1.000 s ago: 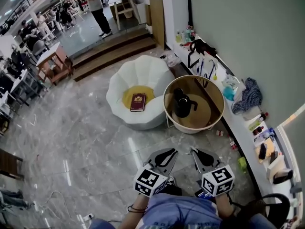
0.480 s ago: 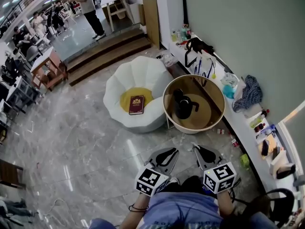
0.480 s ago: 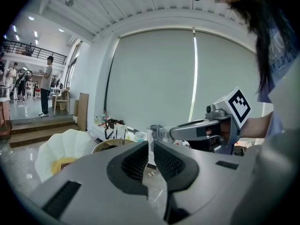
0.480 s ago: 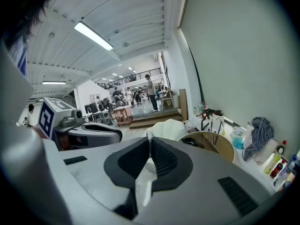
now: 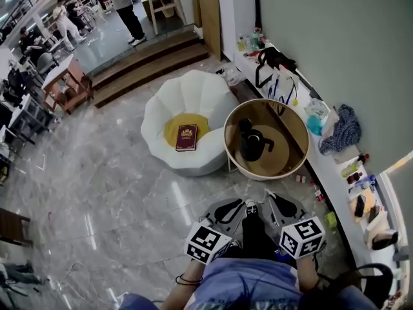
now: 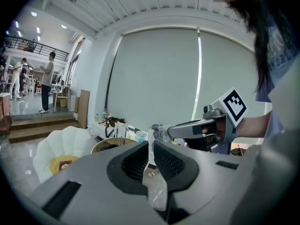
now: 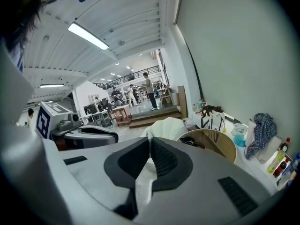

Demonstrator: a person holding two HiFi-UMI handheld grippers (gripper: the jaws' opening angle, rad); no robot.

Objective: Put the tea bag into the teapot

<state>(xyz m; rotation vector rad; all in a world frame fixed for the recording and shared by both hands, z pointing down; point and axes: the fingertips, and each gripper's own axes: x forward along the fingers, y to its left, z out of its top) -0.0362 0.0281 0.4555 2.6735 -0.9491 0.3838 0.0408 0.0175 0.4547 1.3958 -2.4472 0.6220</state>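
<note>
A black teapot (image 5: 251, 144) stands on a round wooden-rimmed table (image 5: 297, 124) ahead of me; it also peeks over the rim in the right gripper view (image 7: 190, 143). No tea bag shows in any view. My left gripper (image 5: 233, 206) and right gripper (image 5: 272, 201) hang side by side close to my body, well short of the table, above the marble floor. The left gripper's (image 6: 151, 146) jaws stand together with nothing between them. My right gripper (image 7: 150, 144) is shut and empty too.
A white shell-shaped chair (image 5: 184, 99) with a yellow cushion and a dark red book (image 5: 186, 137) sits left of the table. A long white shelf (image 5: 335, 186) with bottles, cloths and bags runs along the right wall. Steps and people are far behind.
The view has moved a little nearer to the table and chair. A dark leg and shoe now show between the two grippers. Both grippers stay as they were.
</note>
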